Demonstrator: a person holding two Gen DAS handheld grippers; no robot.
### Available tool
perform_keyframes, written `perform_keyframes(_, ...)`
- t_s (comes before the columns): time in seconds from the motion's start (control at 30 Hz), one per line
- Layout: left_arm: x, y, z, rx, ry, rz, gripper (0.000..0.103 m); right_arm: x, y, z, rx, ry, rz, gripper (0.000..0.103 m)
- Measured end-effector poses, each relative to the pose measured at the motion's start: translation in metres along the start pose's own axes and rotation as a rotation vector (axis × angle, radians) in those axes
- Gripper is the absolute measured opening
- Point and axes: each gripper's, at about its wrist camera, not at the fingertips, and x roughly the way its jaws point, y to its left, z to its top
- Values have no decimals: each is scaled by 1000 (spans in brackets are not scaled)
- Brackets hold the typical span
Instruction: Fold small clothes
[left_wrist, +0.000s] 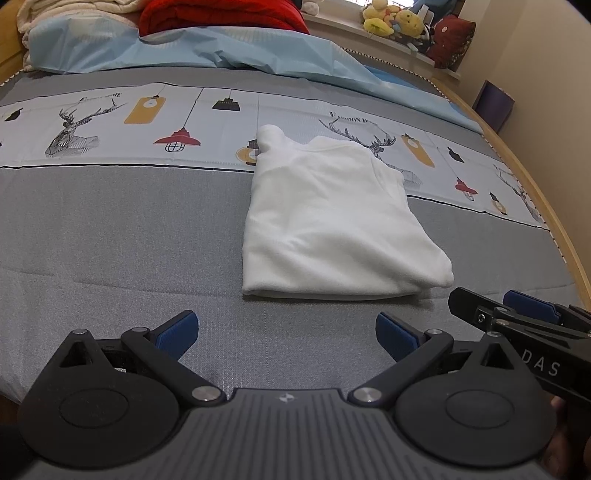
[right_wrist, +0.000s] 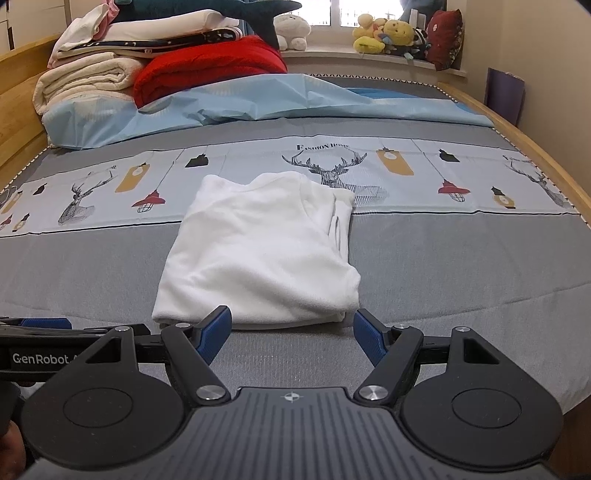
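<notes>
A small white garment (left_wrist: 332, 221) lies folded into a rough rectangle on the grey bed cover (left_wrist: 129, 240); it also shows in the right wrist view (right_wrist: 258, 251). My left gripper (left_wrist: 286, 332) is open and empty, just short of the garment's near edge and left of its middle. My right gripper (right_wrist: 291, 332) is open and empty, its blue fingertips (right_wrist: 218, 325) right at the garment's near edge. The right gripper shows at the lower right of the left wrist view (left_wrist: 517, 314), beside the left one.
A crumpled light-blue sheet (right_wrist: 240, 103) lies across the far part of the bed. Folded blankets, red (right_wrist: 207, 70) and cream (right_wrist: 85, 81), are stacked at the far left. Plush toys (right_wrist: 388, 33) sit on the windowsill. The wooden bed frame (right_wrist: 517, 136) runs along the right.
</notes>
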Motion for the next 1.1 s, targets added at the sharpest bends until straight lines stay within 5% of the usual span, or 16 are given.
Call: perform_keyframes(1.1,5,1,-3,-6,16,3,102,6,-1,-3,2,20,-3,74)
